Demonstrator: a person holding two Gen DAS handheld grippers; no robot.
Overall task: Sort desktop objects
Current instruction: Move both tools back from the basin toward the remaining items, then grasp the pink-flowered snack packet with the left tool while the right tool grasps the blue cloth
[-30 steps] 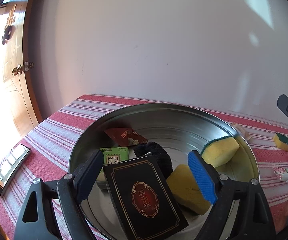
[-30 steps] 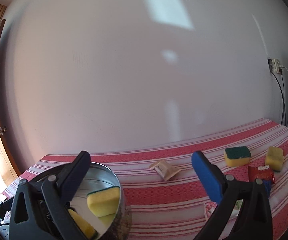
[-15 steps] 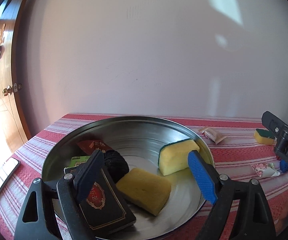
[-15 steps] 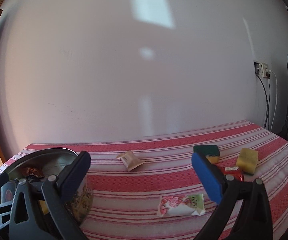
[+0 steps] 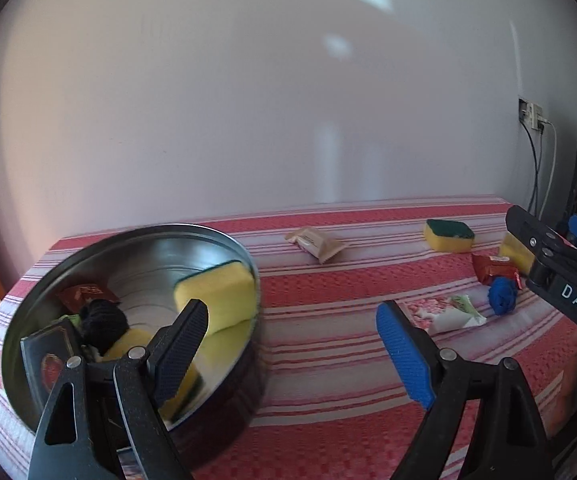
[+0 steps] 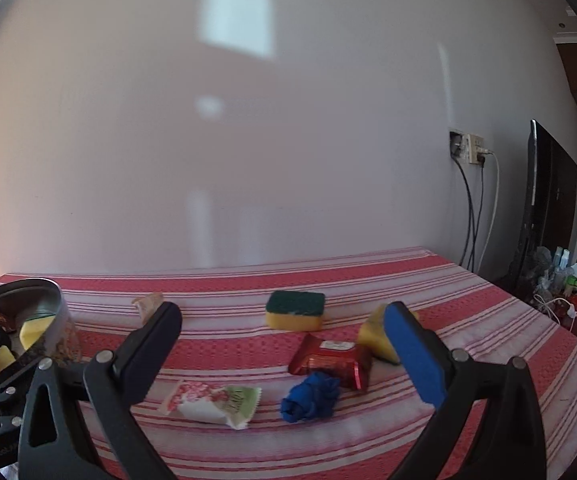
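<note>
A round metal tin [image 5: 224, 236] sits at the table's left end, holding yellow sponges [image 5: 216, 294], a dark box [image 5: 50, 360], a black wad [image 5: 102, 322] and packets. My left gripper [image 5: 292, 354] hangs open and empty beside the tin's right side. My right gripper [image 6: 284, 356] is open and empty above loose items: a blue cloth wad [image 6: 312, 398], a red packet [image 6: 330, 358], a white floral packet [image 6: 212, 398], a green-topped sponge [image 6: 295, 310], a second yellow sponge [image 6: 372, 336] and a beige packet [image 6: 146, 304]. The right gripper's body [image 5: 560, 276] shows at the right of the left wrist view.
The table wears a red striped cloth [image 6: 468, 312] and stands against a pale wall. A wall socket with cables [image 6: 468, 148] and a dark screen [image 6: 536, 208] are at the right, with bottles [image 6: 564, 272] below them. A tin [image 6: 54, 292] edges the left of the right wrist view.
Both grippers have swung right along the table. The tin slid from the centre to the left of the left wrist view; the loose items came into the right wrist view.
</note>
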